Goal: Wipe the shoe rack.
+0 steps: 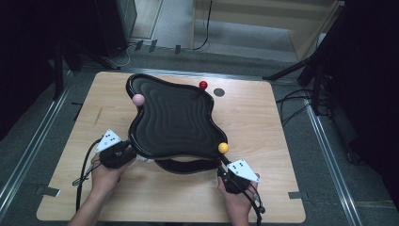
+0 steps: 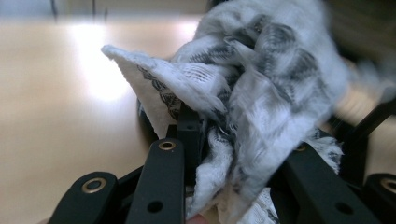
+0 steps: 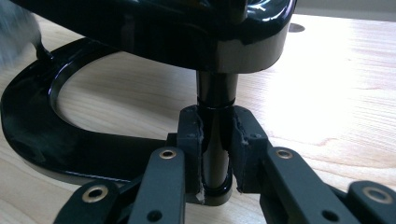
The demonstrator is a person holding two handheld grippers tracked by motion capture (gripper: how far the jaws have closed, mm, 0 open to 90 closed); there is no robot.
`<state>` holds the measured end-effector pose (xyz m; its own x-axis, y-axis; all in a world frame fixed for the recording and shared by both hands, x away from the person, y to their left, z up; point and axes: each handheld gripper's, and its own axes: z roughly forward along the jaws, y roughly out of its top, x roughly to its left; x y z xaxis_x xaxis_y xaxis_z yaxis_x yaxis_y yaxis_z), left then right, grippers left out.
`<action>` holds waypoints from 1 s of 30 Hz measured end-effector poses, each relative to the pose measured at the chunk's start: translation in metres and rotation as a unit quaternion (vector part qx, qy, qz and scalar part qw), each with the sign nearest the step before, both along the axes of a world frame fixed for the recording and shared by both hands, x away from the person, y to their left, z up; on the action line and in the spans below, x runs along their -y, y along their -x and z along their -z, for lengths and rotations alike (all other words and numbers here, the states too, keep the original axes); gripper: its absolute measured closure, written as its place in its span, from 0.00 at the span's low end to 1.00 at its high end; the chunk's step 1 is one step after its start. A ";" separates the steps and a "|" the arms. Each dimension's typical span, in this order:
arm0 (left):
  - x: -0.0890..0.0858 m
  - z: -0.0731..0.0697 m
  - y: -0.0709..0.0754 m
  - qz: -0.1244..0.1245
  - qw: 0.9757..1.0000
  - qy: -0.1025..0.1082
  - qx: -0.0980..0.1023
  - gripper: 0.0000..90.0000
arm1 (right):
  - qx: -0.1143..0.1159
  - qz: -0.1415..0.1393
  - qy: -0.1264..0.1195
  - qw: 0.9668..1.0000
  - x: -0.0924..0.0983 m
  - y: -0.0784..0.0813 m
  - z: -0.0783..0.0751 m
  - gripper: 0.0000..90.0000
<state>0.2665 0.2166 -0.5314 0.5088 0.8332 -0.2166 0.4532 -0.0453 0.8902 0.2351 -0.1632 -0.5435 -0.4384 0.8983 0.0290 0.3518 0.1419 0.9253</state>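
A person holds two grippers at the near edge of a glossy black wavy tray (image 1: 174,117) raised on a curved black stand (image 3: 42,135). The left gripper (image 1: 123,153) pinches a bunched white-and-grey cloth (image 2: 252,93), touching the tray's near-left rim, just ahead of its jaws. The right gripper (image 3: 215,154) is clamped on the stand's upright post (image 3: 215,116), steadying it. The tray's rippled surface stretches away from the cloth, so the left hand is nearer for wiping.
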 end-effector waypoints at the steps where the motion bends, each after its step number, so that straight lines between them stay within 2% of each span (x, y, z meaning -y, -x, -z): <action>1: 0.001 0.006 0.000 -0.001 1.000 -0.012 -0.016 0.81 | -0.001 0.001 0.000 1.000 0.001 0.000 0.000 0.84; 3: -0.001 0.014 0.000 -0.002 0.999 -0.031 -0.043 0.80 | -0.001 0.005 0.000 1.000 0.002 -0.001 0.000 0.84; 5: -0.007 0.016 0.003 -0.020 0.997 -0.041 -0.065 0.81 | 0.000 0.006 0.000 1.000 0.003 -0.002 0.000 0.84; 7: -0.018 0.017 0.007 -0.040 0.995 -0.048 -0.073 0.81 | 0.000 0.009 0.001 1.000 0.005 -0.003 0.000 0.84; 10: -0.037 0.017 0.013 -0.085 0.991 -0.055 -0.086 0.79 | 0.000 0.016 0.000 1.000 0.010 -0.005 0.000 0.84; 12: -0.049 0.016 0.017 -0.113 0.988 -0.049 -0.092 0.73 | -0.002 0.020 -0.003 1.000 0.013 -0.007 0.000 0.84; 13: -0.054 0.014 0.018 -0.123 0.987 -0.044 -0.090 0.66 | -0.001 0.021 -0.003 1.000 0.015 -0.008 0.000 0.84; 14: -0.059 0.012 0.020 -0.129 0.988 -0.030 -0.084 0.59 | -0.001 0.023 -0.003 1.000 0.016 -0.009 0.000 0.84; 17: -0.062 0.001 0.022 -0.122 0.991 0.005 -0.060 0.44 | 0.000 0.021 -0.006 1.000 0.019 -0.011 0.000 0.84; 20: -0.051 -0.013 0.021 -0.094 0.995 0.012 -0.028 0.27 | 0.000 0.021 -0.006 1.000 0.019 -0.012 0.000 0.84; 23: -0.029 -0.026 0.018 -0.049 0.999 0.008 0.012 0.29 | -0.002 0.022 -0.007 1.000 0.020 -0.014 0.000 0.84; 25: -0.013 -0.034 0.014 -0.023 0.999 0.000 0.034 0.35 | -0.004 0.022 -0.009 1.000 0.020 -0.016 -0.001 0.84; 27: 0.001 -0.039 0.008 -0.010 0.999 -0.012 0.041 0.39 | -0.005 0.022 -0.011 1.000 0.021 -0.018 -0.001 0.84; 30: 0.016 -0.039 -0.001 0.004 0.999 -0.013 0.043 0.48 | -0.004 0.018 -0.013 1.000 0.022 -0.023 0.000 0.84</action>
<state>0.2675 0.2010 -0.4924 0.5312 0.8339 -0.1497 0.3739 -0.0721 0.9247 0.2582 -0.1854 -0.5431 -0.4048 0.9127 0.0564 0.3645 0.1045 0.9253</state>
